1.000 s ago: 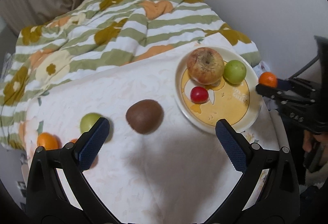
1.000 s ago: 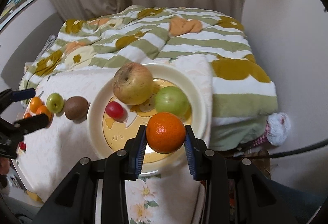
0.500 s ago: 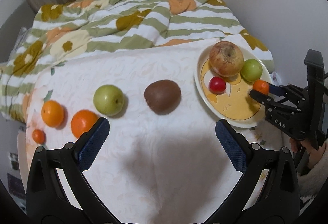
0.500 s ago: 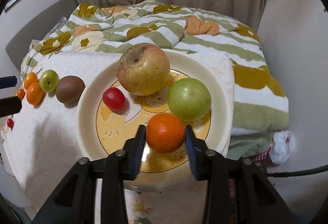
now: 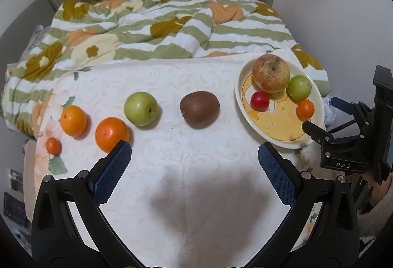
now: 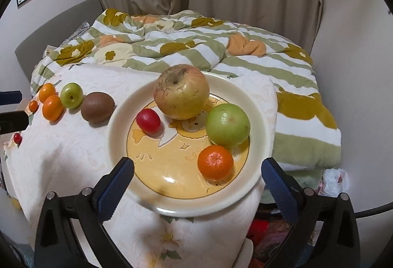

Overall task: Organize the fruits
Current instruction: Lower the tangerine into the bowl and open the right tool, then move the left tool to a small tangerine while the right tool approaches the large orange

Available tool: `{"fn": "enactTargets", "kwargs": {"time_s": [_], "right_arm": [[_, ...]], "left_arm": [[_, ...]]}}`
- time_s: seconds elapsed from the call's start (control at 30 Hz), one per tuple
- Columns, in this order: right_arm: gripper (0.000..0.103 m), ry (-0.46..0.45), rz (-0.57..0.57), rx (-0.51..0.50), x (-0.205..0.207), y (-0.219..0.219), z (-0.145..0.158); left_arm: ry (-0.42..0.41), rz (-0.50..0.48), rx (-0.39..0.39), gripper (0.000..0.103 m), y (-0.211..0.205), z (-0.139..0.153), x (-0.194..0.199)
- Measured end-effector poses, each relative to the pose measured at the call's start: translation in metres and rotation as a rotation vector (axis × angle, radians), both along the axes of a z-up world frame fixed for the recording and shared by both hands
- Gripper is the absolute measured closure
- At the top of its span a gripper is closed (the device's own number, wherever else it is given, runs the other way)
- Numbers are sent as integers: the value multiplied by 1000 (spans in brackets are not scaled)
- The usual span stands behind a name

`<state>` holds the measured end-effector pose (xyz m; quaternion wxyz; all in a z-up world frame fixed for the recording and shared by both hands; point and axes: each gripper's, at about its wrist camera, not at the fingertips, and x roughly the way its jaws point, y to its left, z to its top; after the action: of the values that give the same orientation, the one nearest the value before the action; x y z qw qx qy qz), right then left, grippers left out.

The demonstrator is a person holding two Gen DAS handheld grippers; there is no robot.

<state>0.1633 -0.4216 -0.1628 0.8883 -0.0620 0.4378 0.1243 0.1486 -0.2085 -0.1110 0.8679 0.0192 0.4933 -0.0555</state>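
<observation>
Right wrist: right gripper spread, left gripper spread; small orange near plate rim, may roll off soft bedding.

Your left hand-held gripper hangs wide open over the white cloth. Beyond it lie two oranges, a green apple and a kiwi in a row. Your right hand-held gripper sits open at the plate, just beside a small orange.
</observation>
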Motion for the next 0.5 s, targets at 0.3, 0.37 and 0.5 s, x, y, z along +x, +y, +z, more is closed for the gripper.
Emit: {"fn": "enactTargets", "kwargs": {"time_s": [0.3, 0.37, 0.5], "right_arm": [[0, -5, -33, 0, -21, -7, 38], [0, -9, -43, 7, -26, -9, 47], [0, -27, -37, 19, -37, -4, 68]], "left_arm": [[-79, 0, 1, 0, 0, 26, -30], [-99, 7, -1, 0, 1, 33, -38], [-133, 29, -6, 0, 7, 47, -55]]}}
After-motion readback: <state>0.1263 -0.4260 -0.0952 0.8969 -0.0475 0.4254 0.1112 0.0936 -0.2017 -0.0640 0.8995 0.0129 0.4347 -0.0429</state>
